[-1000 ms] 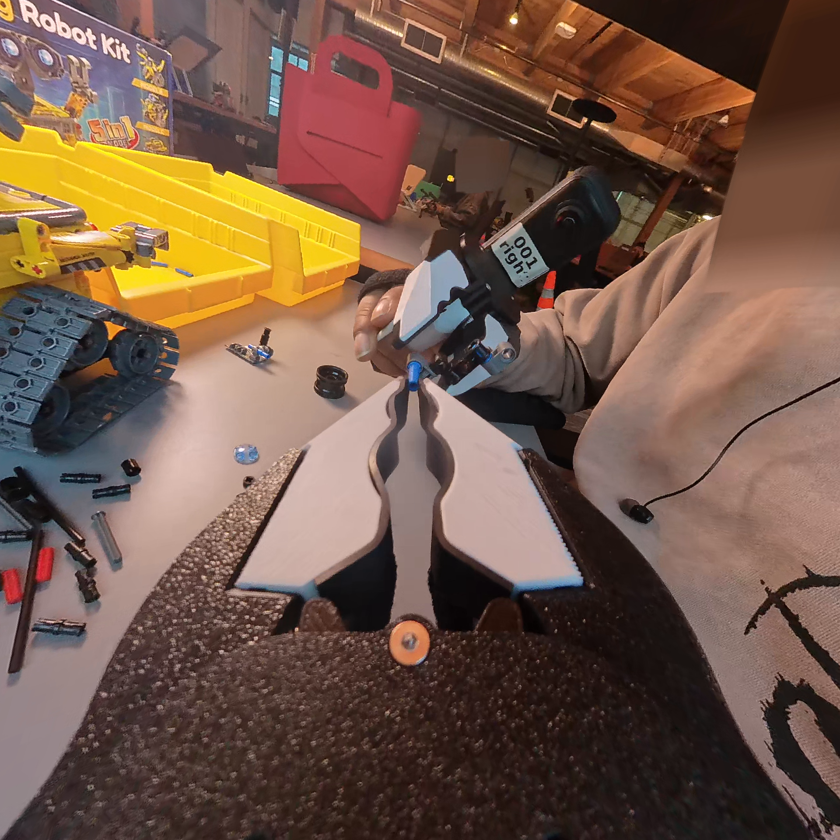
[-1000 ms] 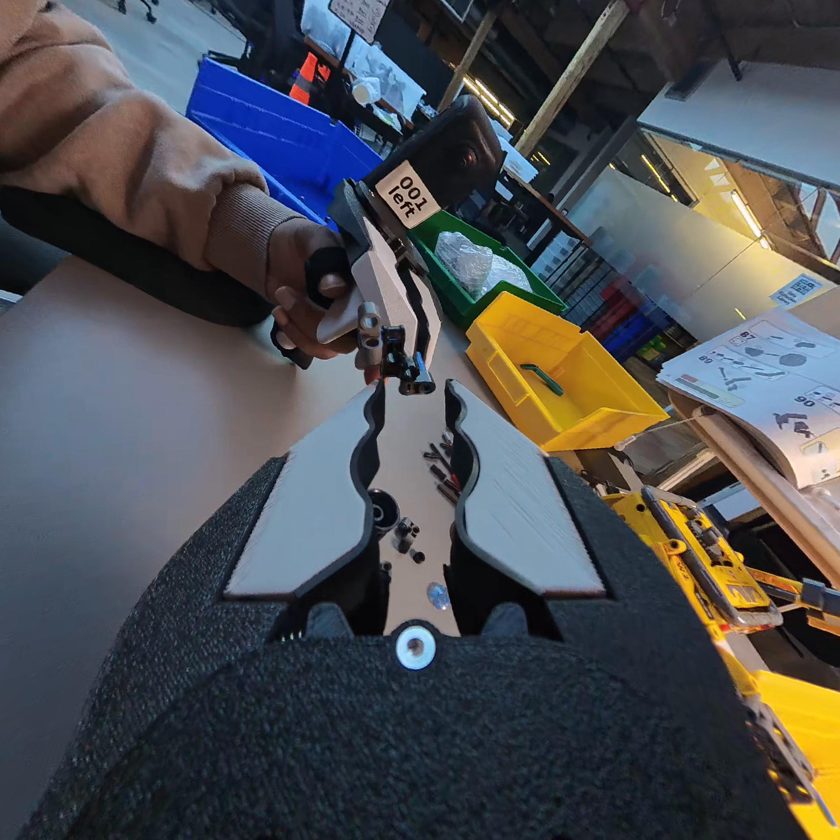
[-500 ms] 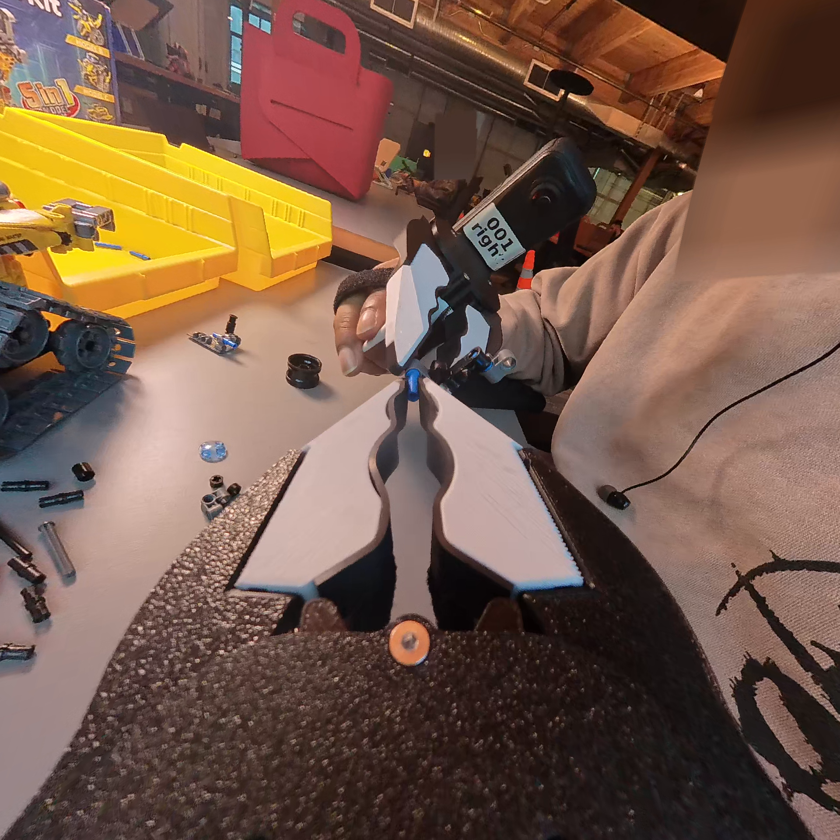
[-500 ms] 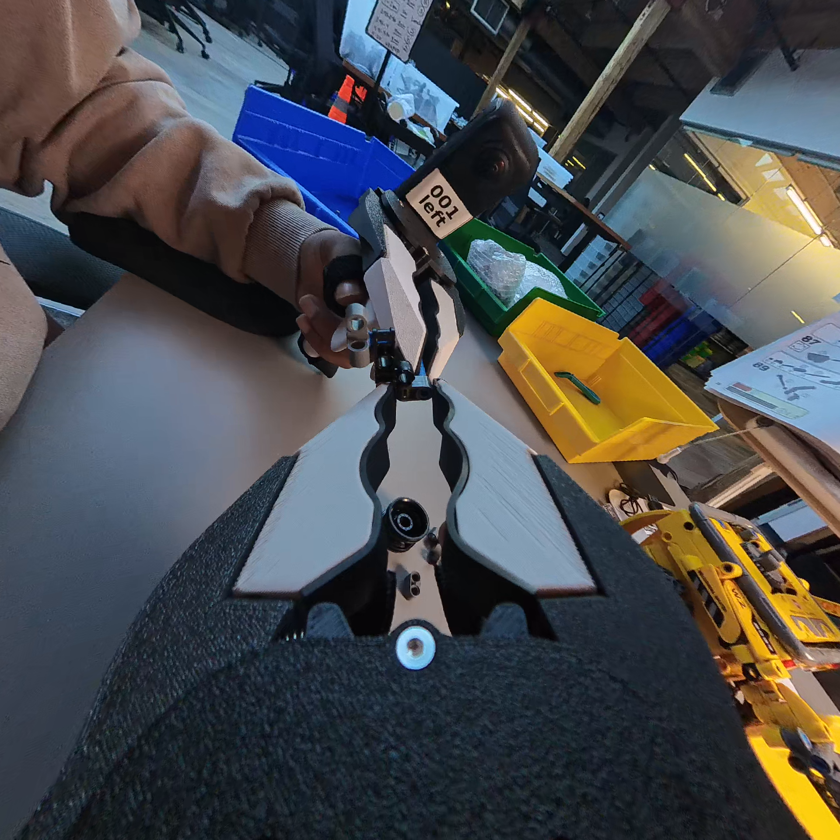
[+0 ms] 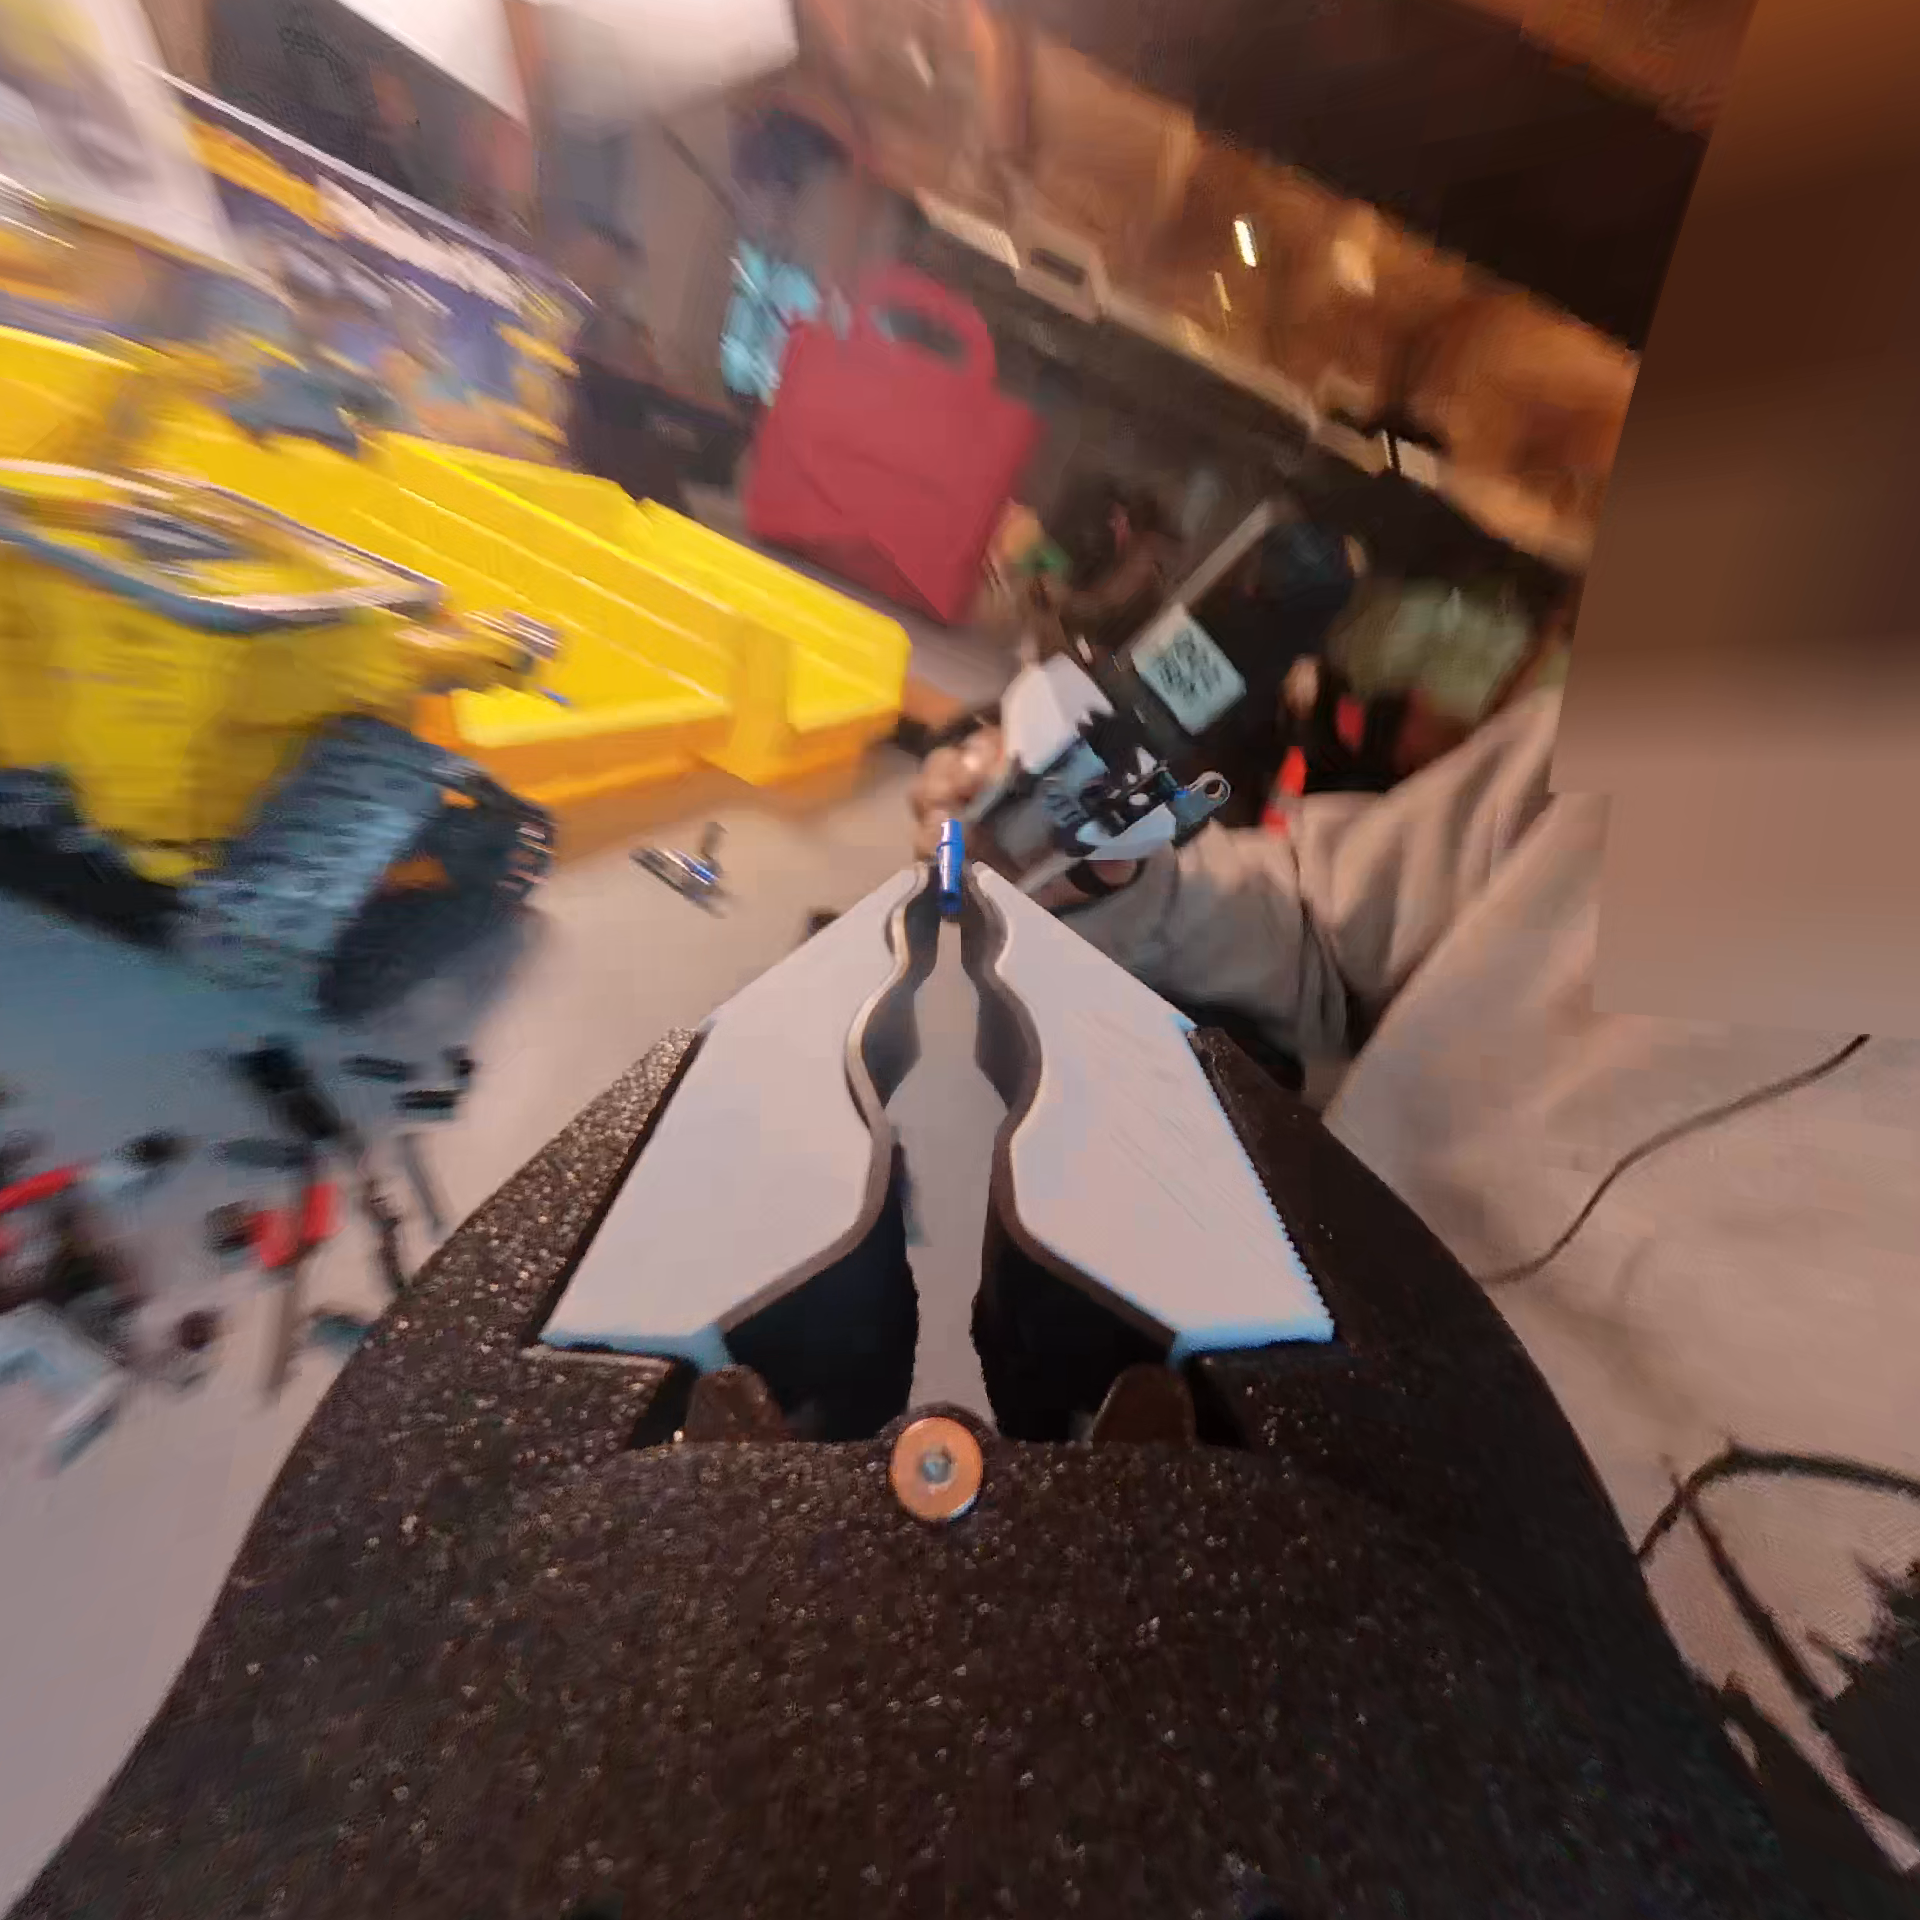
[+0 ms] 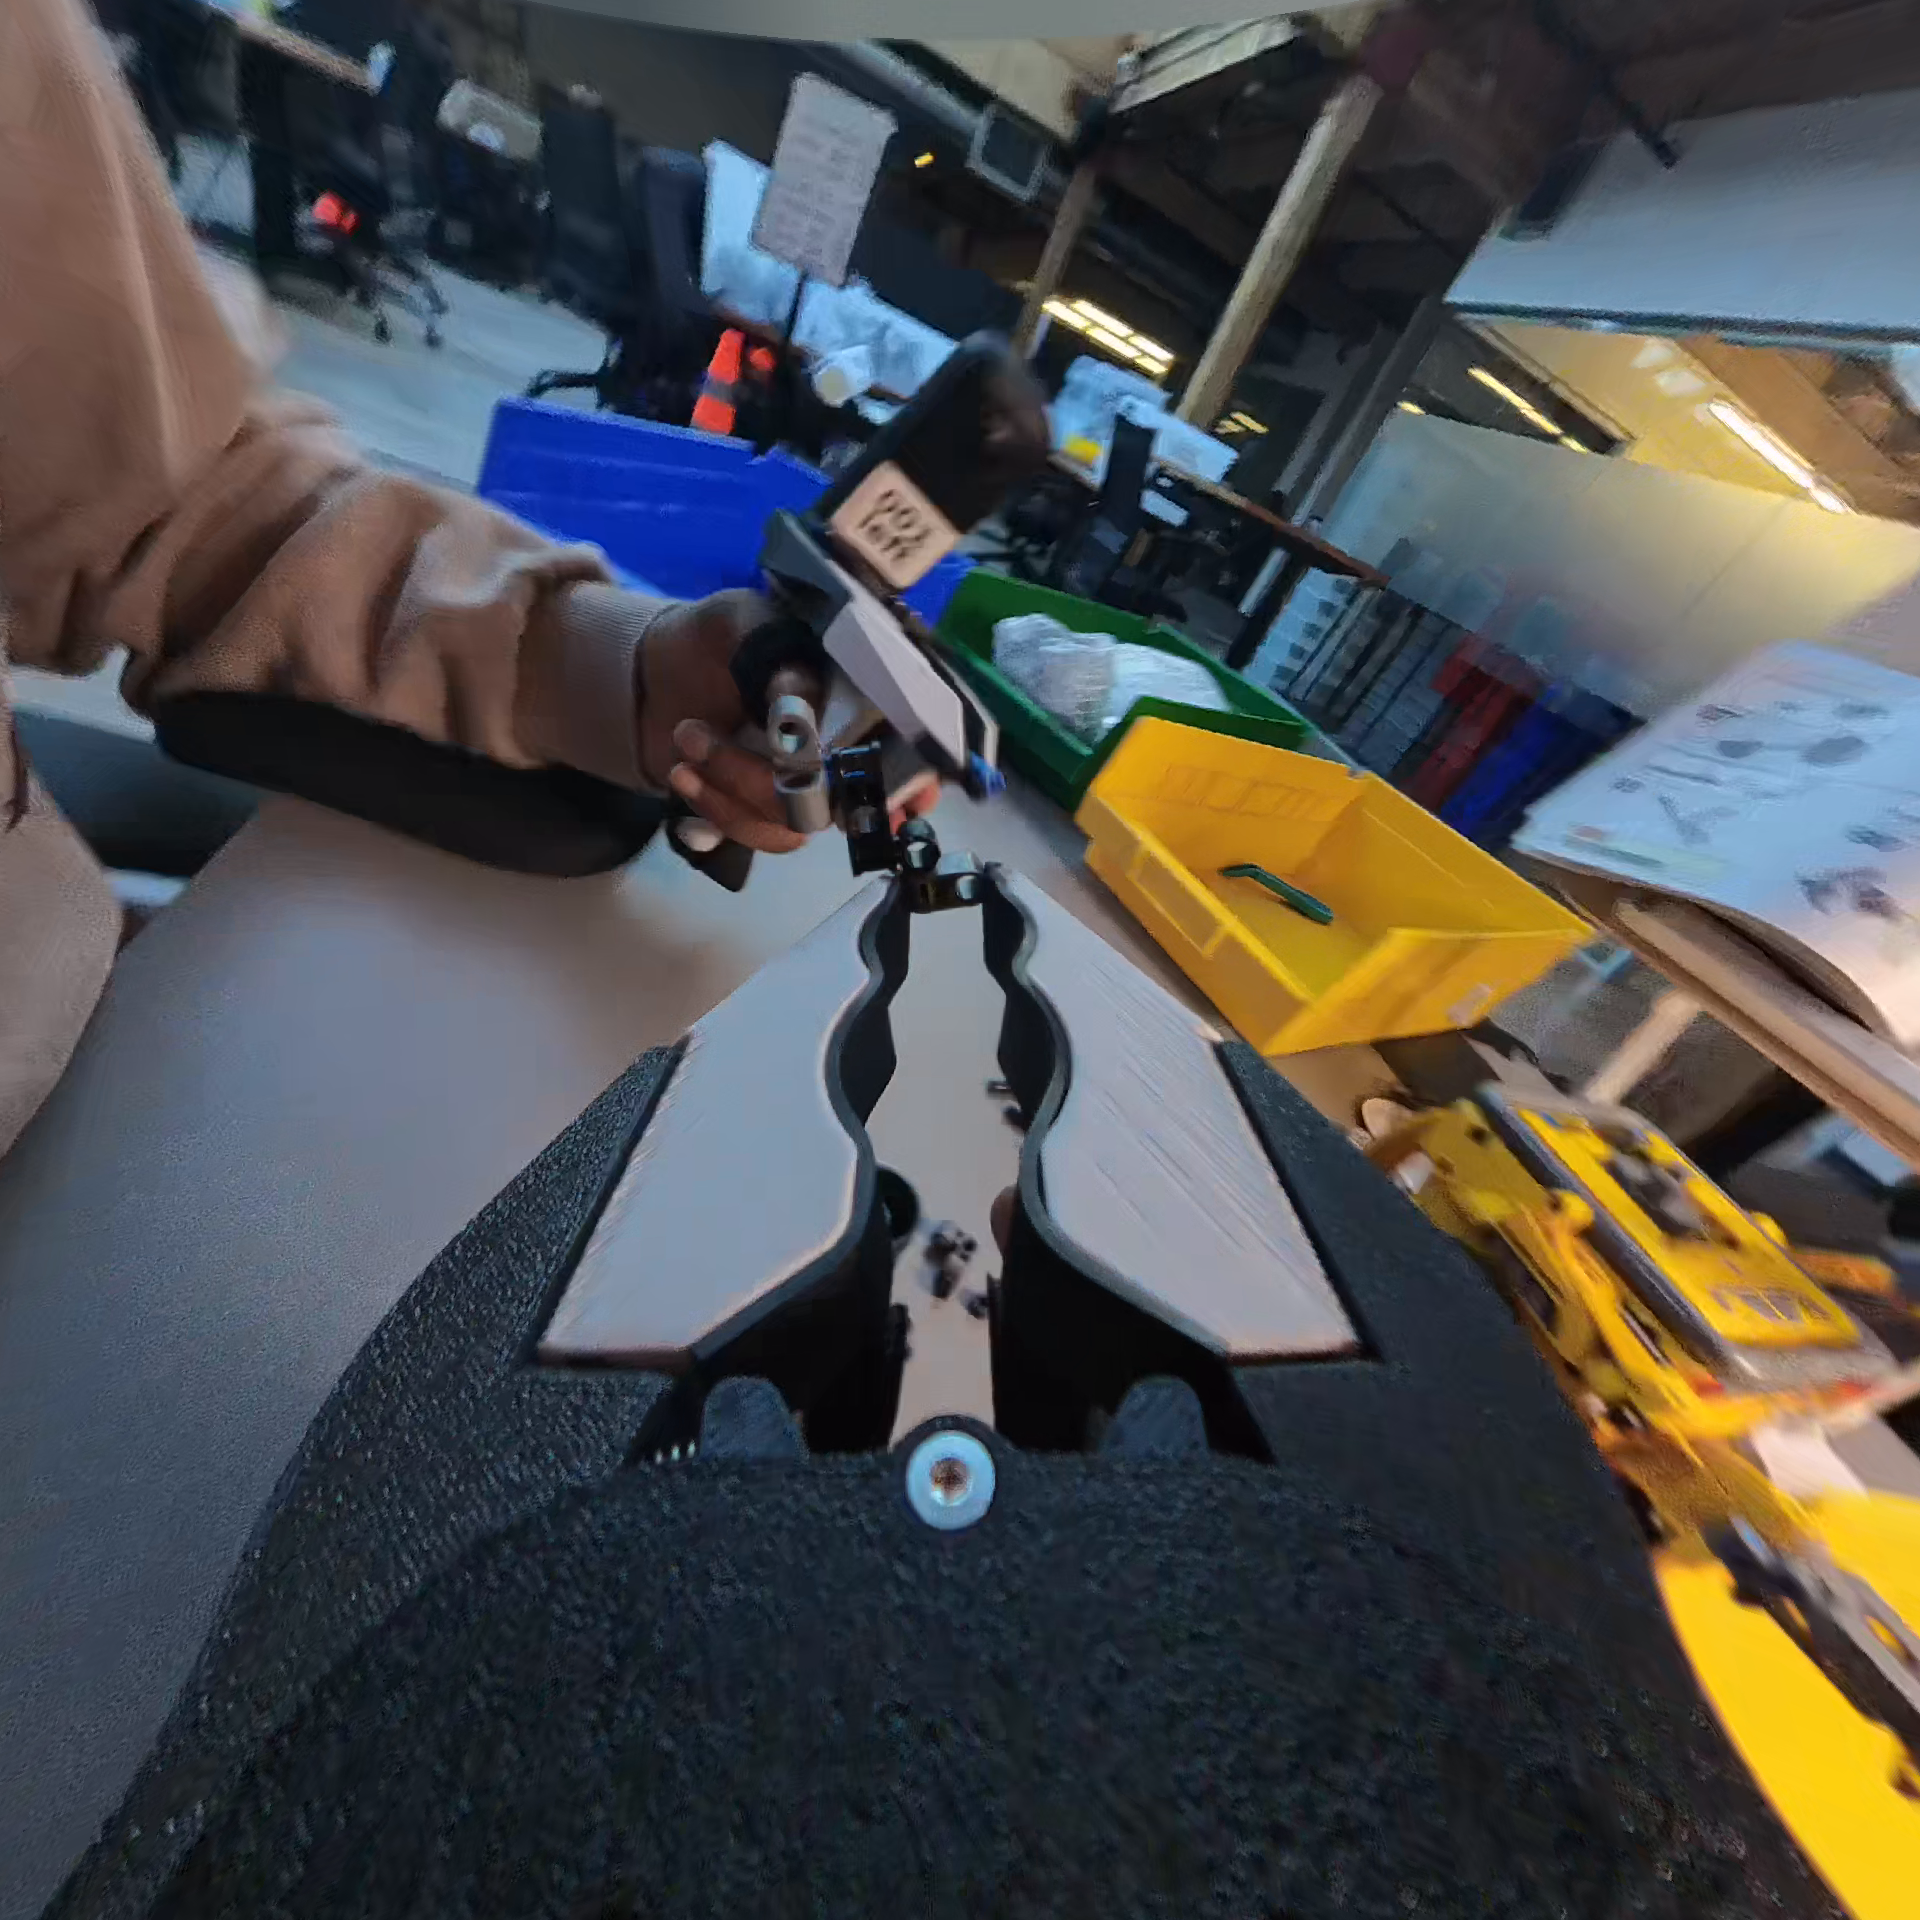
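A cluttered workshop surrounds my grey table (image 6: pixel 312 1091), which carries yellow bins (image 6: pixel 1320 914) and loose parts. My left gripper (image 5: pixel 948 883) pinches a blue pin (image 5: pixel 948 854); my right gripper (image 6: pixel 940 883) clamps a small black assembly (image 6: pixel 894 821).

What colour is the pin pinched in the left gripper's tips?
Blue. The pin shows best in the left wrist view, clamped at the left gripper tips.

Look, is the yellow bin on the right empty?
No, the yellow bin has a small green piece lying on its floor.
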### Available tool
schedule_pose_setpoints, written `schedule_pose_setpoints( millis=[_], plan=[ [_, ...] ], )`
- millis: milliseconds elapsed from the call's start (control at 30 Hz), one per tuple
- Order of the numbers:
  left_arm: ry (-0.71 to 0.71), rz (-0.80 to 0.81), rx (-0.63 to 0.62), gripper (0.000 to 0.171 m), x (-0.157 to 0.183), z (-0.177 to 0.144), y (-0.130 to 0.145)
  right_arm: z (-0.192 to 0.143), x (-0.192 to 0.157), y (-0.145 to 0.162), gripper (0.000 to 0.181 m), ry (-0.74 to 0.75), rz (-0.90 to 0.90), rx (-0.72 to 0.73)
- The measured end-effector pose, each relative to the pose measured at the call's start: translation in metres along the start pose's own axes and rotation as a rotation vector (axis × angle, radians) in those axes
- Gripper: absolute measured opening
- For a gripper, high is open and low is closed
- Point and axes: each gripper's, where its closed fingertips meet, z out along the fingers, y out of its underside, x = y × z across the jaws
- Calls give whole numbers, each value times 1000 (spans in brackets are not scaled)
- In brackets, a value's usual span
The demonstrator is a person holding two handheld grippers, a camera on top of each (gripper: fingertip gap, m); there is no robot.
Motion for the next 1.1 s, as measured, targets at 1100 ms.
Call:
schedule_pose_setpoints(
  millis=[1100],
  plan=[
    [-254, 408, -609, 4, -35, 24, 118, 12, -14, 96, 14, -34, -209, -426]
  ],
)
